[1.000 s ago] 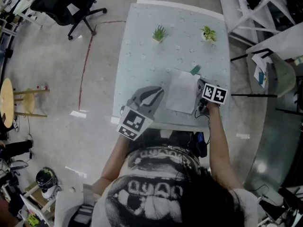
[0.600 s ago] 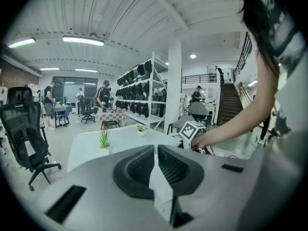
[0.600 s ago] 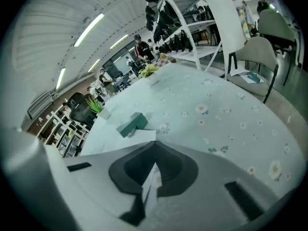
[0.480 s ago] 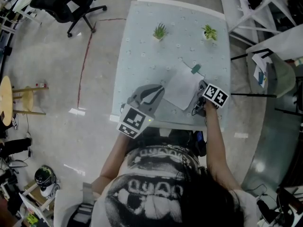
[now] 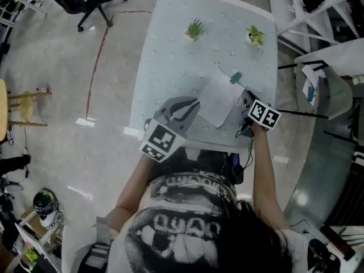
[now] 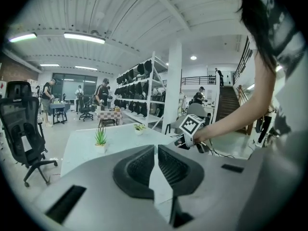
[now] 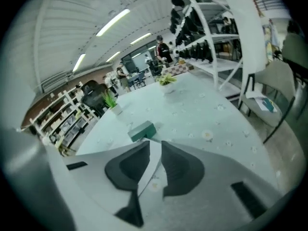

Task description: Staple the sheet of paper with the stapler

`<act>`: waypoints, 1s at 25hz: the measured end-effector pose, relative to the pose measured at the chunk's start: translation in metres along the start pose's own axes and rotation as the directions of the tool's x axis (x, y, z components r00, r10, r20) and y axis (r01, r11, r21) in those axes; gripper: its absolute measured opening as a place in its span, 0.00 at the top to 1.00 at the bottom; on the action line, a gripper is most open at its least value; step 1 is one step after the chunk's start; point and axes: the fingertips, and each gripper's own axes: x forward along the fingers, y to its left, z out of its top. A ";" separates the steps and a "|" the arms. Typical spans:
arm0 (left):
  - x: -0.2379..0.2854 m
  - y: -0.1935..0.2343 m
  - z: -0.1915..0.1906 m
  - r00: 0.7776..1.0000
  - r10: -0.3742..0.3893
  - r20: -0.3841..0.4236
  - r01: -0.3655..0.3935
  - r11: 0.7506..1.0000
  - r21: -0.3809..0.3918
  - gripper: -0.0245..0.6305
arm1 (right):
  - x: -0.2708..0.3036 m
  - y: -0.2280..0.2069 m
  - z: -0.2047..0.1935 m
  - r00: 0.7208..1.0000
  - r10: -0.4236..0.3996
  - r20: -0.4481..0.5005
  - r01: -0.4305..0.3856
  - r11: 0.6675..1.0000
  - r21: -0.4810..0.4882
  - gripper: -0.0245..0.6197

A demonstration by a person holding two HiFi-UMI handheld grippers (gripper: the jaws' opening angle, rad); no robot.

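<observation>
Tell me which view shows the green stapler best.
The right gripper view: the stapler lies close and large on the table, just beyond the sheet of paper. The head view shows it only as a small green speck at the sheet's far corner. In the left gripper view I cannot make it out.

We count one table [image 5: 170, 50]. On it there are one sheet of paper [image 5: 219, 98], one green stapler [image 5: 235, 77] and two potted plants: a left plant [image 5: 194, 28] and a right plant [image 5: 254, 35]. We count two grippers, the left gripper [image 5: 192, 104] and the right gripper [image 5: 245, 98], each with one marker cube.
</observation>
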 end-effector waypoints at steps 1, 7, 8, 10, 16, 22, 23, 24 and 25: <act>0.002 -0.003 0.000 1.000 -0.007 0.003 0.007 1.000 -0.001 0.93 | -0.001 0.005 0.006 1.000 0.021 -0.002 -0.021 0.997 -0.070 0.86; 0.014 -0.014 0.001 0.999 -0.037 0.022 0.037 0.999 0.002 0.93 | 0.005 0.038 0.029 0.986 0.115 -0.119 -0.160 0.843 -0.514 0.96; 0.015 -0.015 0.001 0.999 -0.038 0.024 0.038 0.999 -0.002 0.93 | 0.008 0.043 0.029 0.980 0.122 -0.157 -0.191 0.793 -0.578 0.96; 0.019 -0.017 0.002 0.999 -0.036 0.030 0.037 0.999 -0.013 0.93 | 0.014 0.050 0.028 0.965 0.126 -0.231 -0.253 0.688 -0.680 0.96; 0.029 -0.022 -0.005 0.999 0.001 0.033 0.001 0.999 -0.050 0.93 | 0.026 0.066 0.024 0.905 0.117 -0.408 -0.419 0.403 -0.814 0.96; 0.036 -0.020 -0.014 0.998 0.060 0.019 -0.058 0.994 -0.091 0.93 | 0.041 0.069 0.011 0.844 0.025 -0.536 -0.534 0.137 -0.834 0.96; 0.036 -0.020 -0.015 0.998 0.068 0.018 -0.066 0.993 -0.094 0.93 | 0.041 0.069 0.009 0.833 0.013 -0.553 -0.551 0.110 -0.827 0.96; 0.036 -0.019 -0.015 0.997 0.075 0.017 -0.073 0.993 -0.097 0.93 | 0.042 0.070 0.007 0.823 0.002 -0.568 -0.566 0.083 -0.820 0.96; 0.036 -0.018 -0.016 0.996 0.083 0.014 -0.081 0.992 -0.100 0.93 | 0.042 0.070 0.005 0.815 -0.010 -0.580 -0.579 0.052 -0.814 0.96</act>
